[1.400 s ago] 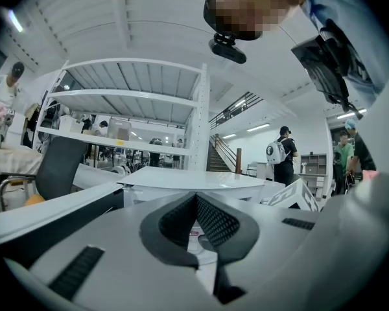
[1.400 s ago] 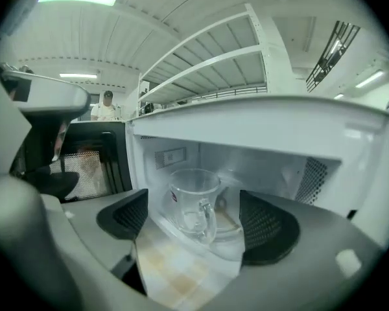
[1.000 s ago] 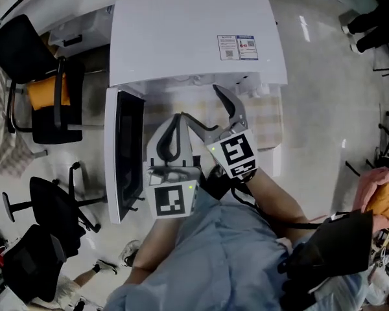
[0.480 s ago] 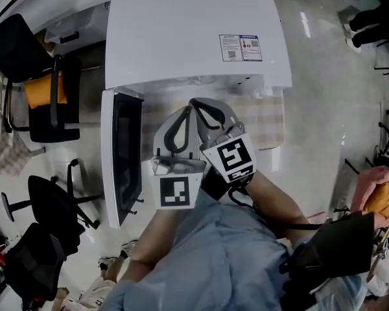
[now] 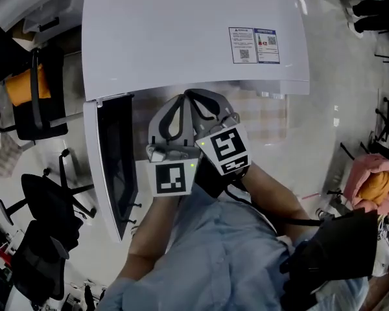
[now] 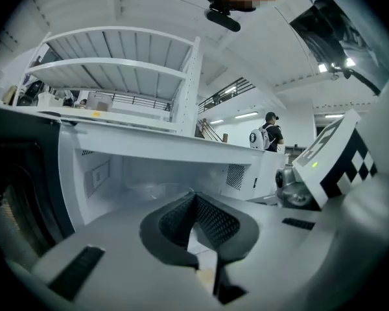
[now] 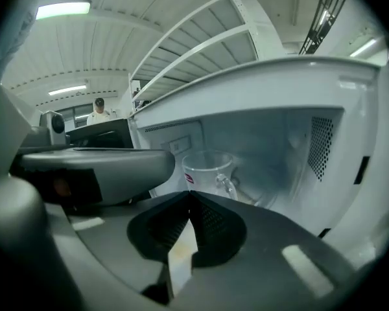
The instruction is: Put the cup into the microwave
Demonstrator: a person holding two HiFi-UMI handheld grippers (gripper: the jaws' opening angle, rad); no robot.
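The white microwave [image 5: 181, 44] stands with its door [image 5: 113, 161] swung open at its left edge; the cup [image 7: 207, 169], clear glass with a red label and a handle on its right side, stands upright on the floor of the cavity, towards the left wall; nothing touches it. The left gripper [image 5: 180, 100] and the right gripper [image 5: 194, 97] sit side by side just in front of the open cavity, tips close together and pointing in; each has its jaws pressed together at the tips with nothing between them; the cup is beyond the right gripper's tips, apart from them.
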